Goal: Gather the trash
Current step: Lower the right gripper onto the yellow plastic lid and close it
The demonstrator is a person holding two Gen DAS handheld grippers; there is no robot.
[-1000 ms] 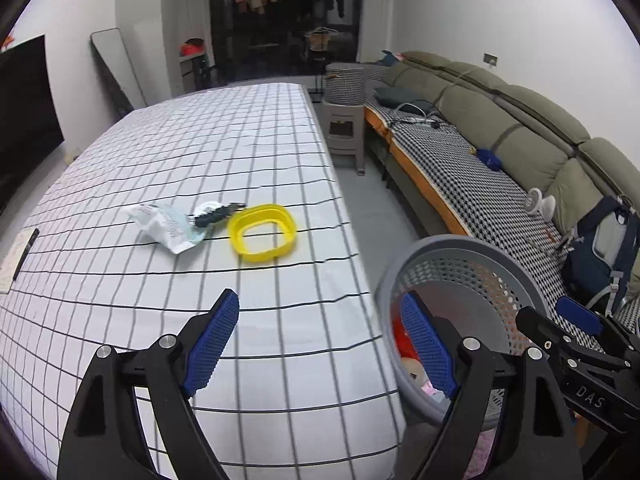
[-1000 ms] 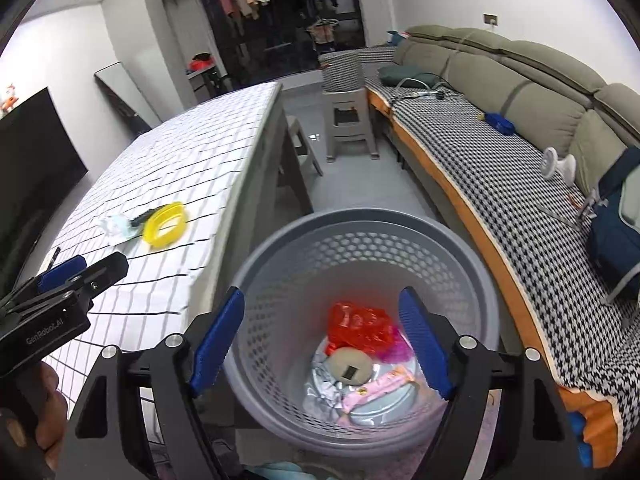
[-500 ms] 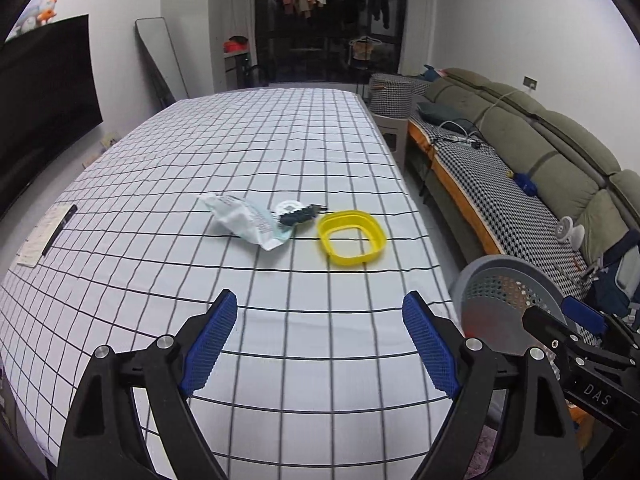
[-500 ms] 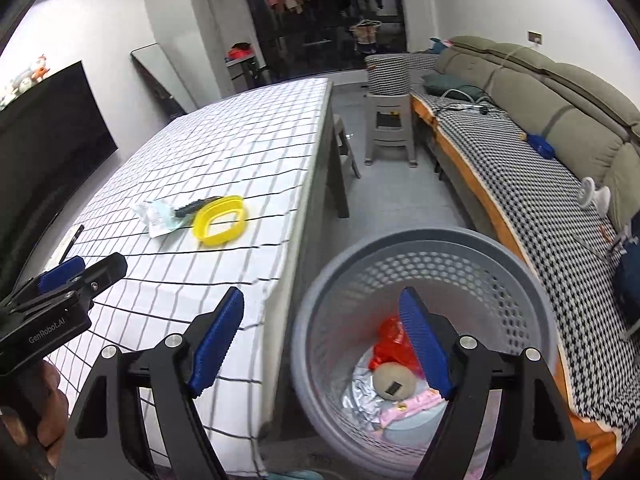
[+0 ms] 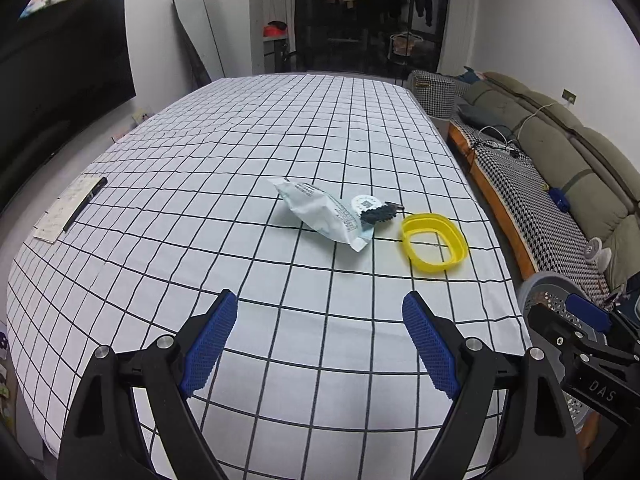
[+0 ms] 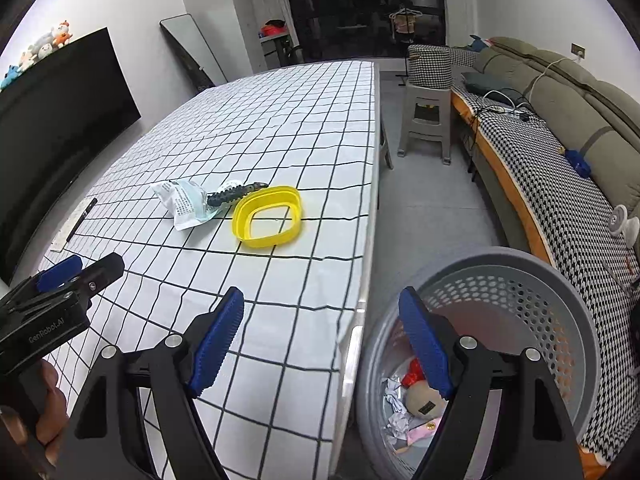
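Between the blue pads of the left gripper (image 5: 320, 340) lies only bare checked tablecloth (image 5: 240, 152); its jaws stand wide apart and hold nothing. Ahead of it and slightly to its right, well apart from the fingertips, lies a crumpled pale wrapper (image 5: 320, 212). Touching the wrapper's far right end are a small white round disc (image 5: 366, 202) and a dark knobbly piece (image 5: 378, 213). Just beyond those to the right sits a yellow ring-shaped rim (image 5: 434, 246), flat on the cloth near the table's right edge. Nothing stands between the gripper and this cluster. Far off to the left, a black pen (image 5: 84, 204) rests on a sheet of paper (image 5: 60, 212) near the table's left edge.

The right gripper (image 6: 320, 340) is also spread wide and empty, hanging over the table's right edge: its left pad is over the cloth, its right pad over the grey perforated basket (image 6: 560, 292) that stands on the floor beside the table. Inside the basket lie crumpled scraps, something red and a round tan item. From this view the wrapper (image 6: 182, 200) and yellow rim (image 6: 268, 216) lie ahead and to the left. A grey stool (image 6: 426, 124) stands farther ahead on the floor, and a sofa (image 6: 560, 128) runs along the right.
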